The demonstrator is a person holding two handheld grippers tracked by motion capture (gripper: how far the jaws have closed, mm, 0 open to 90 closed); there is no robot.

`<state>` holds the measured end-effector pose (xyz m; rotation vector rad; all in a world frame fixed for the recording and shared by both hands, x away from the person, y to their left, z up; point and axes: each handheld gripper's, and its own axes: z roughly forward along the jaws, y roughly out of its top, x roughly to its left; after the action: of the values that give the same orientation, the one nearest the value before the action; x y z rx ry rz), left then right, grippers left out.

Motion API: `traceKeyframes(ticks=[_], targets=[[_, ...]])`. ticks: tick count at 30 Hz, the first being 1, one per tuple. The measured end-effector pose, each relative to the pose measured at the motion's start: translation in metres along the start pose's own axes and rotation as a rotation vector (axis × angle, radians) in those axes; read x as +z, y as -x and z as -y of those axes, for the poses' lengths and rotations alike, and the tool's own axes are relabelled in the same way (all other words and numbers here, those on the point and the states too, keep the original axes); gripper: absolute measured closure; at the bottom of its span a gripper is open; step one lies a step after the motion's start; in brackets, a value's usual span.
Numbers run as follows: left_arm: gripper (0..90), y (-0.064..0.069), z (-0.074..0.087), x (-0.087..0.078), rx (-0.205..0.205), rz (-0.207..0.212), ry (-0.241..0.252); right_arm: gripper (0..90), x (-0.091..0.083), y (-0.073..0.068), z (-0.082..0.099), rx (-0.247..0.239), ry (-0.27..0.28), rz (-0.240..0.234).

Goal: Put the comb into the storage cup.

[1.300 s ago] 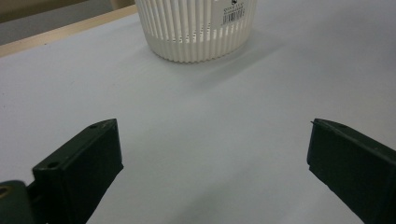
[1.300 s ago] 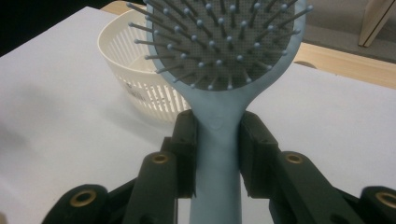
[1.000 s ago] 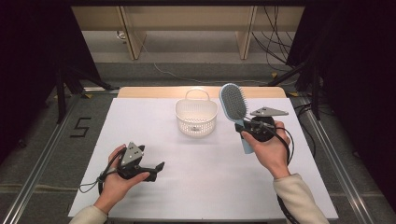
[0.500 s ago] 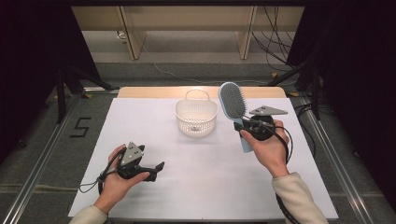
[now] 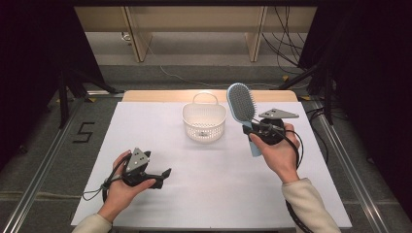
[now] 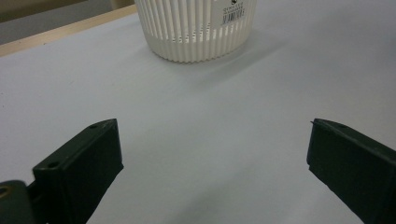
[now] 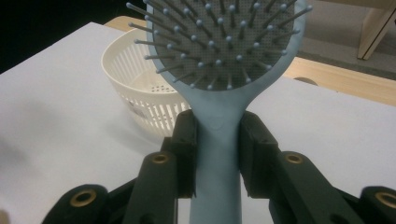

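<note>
My right fingers (image 7: 217,154) clamp the hairbrush (image 5: 241,104) handle, unmoved since a second ago. Basket (image 5: 204,120) at nine o'clock of it, not yet entered. Left fingers (image 6: 212,163) wide, empty, idle on the worktop (image 5: 214,189).

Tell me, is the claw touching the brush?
Touching. In the right gripper view, the right claw has both pads pressed against the handle of the brush, one on each side.

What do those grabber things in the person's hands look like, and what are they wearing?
Each gripper, left and right, is black with two chunky jaws, a grey three-cornered plate on top and a black cable trailing off. Brass-ringed holes dot the right one's arms. The sleeves are light beige.
</note>
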<state>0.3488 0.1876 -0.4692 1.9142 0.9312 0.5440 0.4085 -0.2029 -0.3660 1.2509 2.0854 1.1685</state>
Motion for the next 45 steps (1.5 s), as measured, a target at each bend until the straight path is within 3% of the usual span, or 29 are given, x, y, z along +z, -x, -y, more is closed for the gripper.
traceKeyframes(ticks=[45], targets=[[2.7, 0.0, 0.0001, 0.0001, 0.002, 0.0, 0.0, 70.6, 0.0021, 0.0034, -0.0101, 0.009, 0.051, 0.005]])
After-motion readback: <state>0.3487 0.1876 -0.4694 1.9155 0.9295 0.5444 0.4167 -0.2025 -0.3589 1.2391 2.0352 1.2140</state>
